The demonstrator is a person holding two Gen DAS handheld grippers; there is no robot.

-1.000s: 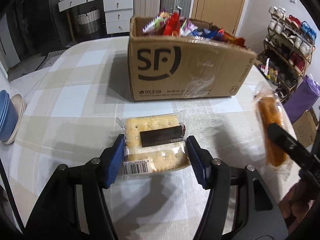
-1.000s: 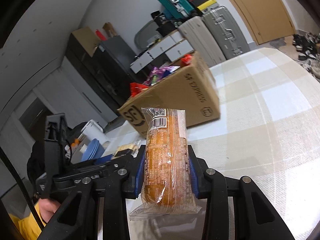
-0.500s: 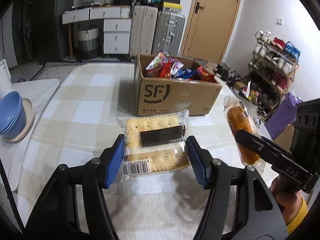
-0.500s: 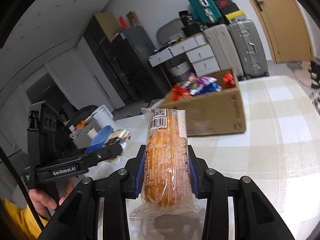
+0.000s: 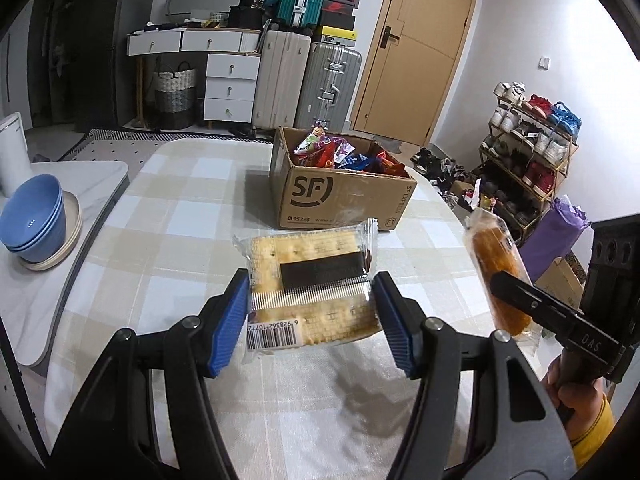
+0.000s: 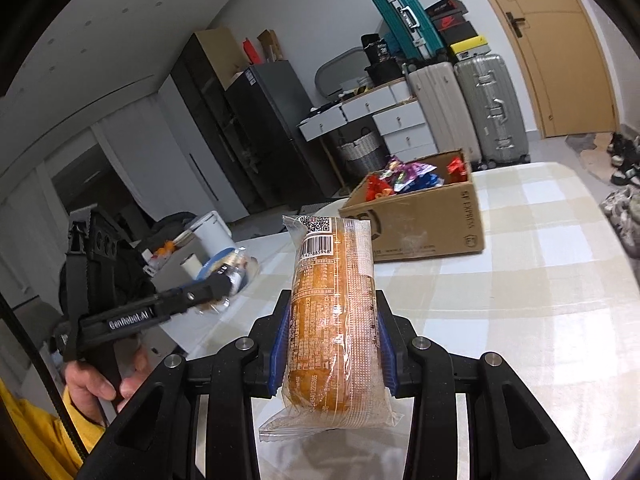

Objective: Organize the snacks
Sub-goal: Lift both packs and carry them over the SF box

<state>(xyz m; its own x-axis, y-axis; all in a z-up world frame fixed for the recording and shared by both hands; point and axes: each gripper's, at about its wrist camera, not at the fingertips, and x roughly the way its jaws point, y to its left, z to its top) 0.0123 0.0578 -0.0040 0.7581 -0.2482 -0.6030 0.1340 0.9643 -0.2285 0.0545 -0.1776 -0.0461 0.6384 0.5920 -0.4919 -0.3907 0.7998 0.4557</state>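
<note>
We have lifted both snacks off the surface [image 5: 168, 216]: left tool [image 5: 310, 312] pinching crackers [image 5: 312, 280], right tool [image 6: 332, 344] pinching bread [image 6: 334, 312], box [image 5: 344, 200] beyond.

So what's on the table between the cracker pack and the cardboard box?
Nothing: in the left wrist view, only bare checked tablecloth lies between the cracker pack and the cardboard box.

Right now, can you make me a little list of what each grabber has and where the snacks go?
left gripper: shut on the cracker pack, held up off the table
right gripper: shut on the orange bread pack, also lifted
box: open cardboard, on the table beyond both grippers, holding colourful snacks
bowls: blue, stacked on a plate on the side counter
table near the grippers: no other snacks in view
</note>
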